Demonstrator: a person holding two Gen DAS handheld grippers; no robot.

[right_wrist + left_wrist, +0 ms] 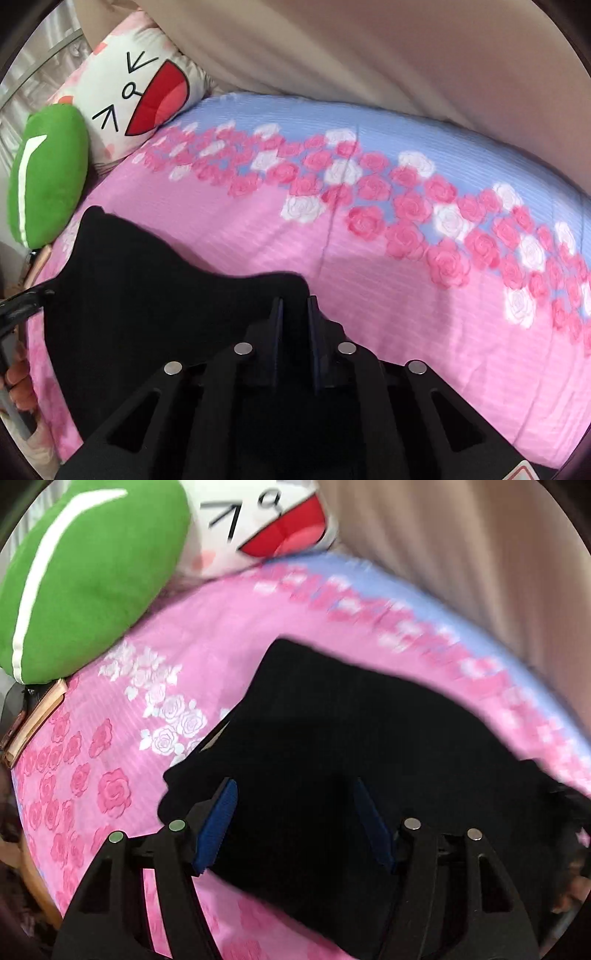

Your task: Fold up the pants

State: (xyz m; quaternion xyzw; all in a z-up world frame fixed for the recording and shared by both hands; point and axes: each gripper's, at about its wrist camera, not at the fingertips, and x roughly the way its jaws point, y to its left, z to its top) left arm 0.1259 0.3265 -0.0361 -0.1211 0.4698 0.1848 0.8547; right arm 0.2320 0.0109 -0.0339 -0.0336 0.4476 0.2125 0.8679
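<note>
Lying across the pink rose-print bedspread (369, 258), the black fabric pants (332, 720) spread as a dark, rumpled sheet, and both tools are on the job! The left gripper (295, 816) hangs directly over the cloth with its blue-padded fingers (218, 823) spread wide apart, nothing pinched between them. Over in the right wrist view, the right gripper (295, 306) has its fingers drawn close together with only a narrow slit showing, right at the pants' upper edge; the dark cloth appears caught in that slit. At the left rim of that view the other tool's black frame reaches the fabric's far side. Beyond the pants, a plump green cushion with a white stripe (85, 576) leans near a white cartoon-face pillow with a red open mouth (136, 96), and a beige curtain (369, 51) hangs behind the bed.
</note>
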